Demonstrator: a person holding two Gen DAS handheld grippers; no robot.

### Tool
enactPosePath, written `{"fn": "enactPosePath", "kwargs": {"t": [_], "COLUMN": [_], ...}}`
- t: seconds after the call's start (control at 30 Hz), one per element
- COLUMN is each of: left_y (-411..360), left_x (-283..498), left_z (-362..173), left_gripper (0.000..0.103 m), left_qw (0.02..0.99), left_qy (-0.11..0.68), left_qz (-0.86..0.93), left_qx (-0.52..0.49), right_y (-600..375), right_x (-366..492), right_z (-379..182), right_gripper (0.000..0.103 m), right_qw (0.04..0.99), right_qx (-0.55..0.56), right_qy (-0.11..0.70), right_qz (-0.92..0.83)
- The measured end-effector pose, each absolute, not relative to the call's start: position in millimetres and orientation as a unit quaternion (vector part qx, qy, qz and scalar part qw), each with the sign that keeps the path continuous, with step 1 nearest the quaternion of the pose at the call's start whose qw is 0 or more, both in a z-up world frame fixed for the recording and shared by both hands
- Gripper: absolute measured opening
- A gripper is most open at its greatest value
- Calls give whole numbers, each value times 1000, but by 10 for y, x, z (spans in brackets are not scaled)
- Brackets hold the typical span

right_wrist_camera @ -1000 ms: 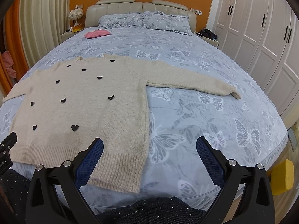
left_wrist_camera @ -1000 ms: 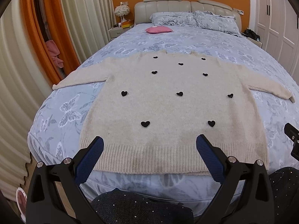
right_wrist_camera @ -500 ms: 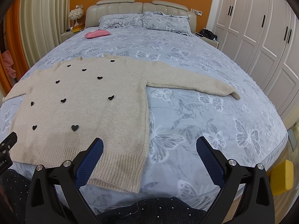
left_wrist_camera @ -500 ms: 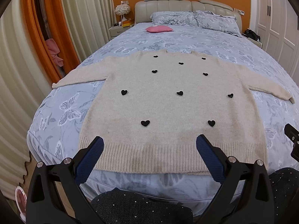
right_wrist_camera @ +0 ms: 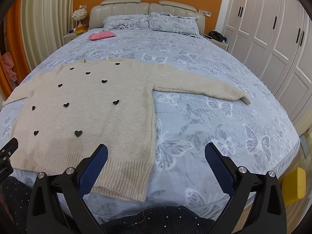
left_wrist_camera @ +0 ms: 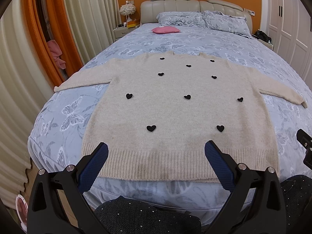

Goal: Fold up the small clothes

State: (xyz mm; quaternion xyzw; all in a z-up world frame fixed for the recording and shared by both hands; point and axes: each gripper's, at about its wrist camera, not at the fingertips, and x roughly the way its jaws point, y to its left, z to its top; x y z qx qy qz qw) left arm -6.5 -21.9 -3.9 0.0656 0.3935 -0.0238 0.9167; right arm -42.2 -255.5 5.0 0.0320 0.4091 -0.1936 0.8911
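Note:
A beige knit sweater (left_wrist_camera: pixel 175 113) with small black hearts lies flat and face up on the bed, both sleeves spread out sideways, its ribbed hem nearest me. My left gripper (left_wrist_camera: pixel 156 150) hovers open just above the hem's middle, holding nothing. In the right wrist view the same sweater (right_wrist_camera: pixel 93 107) fills the left half, its right sleeve (right_wrist_camera: pixel 200 86) stretched across the cover. My right gripper (right_wrist_camera: pixel 156 151) is open and empty above the sweater's lower right corner and the bare cover beside it.
The bed (right_wrist_camera: pixel 214 126) has a grey-blue butterfly cover, pillows (left_wrist_camera: pixel 200 18) and a pink cushion (left_wrist_camera: pixel 165 29) at the head. Curtains (left_wrist_camera: pixel 29 68) stand on the left, white wardrobes (right_wrist_camera: pixel 273 39) on the right. A yellow object (right_wrist_camera: pixel 294 185) sits low right. A person's dark speckled clothing (left_wrist_camera: pixel 146 216) fills the bottom.
Both views have shifted only slightly; the sweater lies as before and both grippers stay open.

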Motion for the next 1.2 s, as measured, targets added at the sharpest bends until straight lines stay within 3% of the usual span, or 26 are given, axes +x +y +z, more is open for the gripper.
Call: {"fn": "enactPosePath", "kwargs": {"t": [1.2], "left_y": [-186], "left_x": [-41], "left_z": [-28], "left_gripper": [97], "left_qw": [916], "left_qy": [395], "left_qz": [-24], "left_qx": [65], "right_y": [-2540], "right_x": [-428], "right_z": [37], "right_gripper": [98], "right_qw": [892], "right_qx": [29], "right_qy": [408], "right_qz": [-193]}}
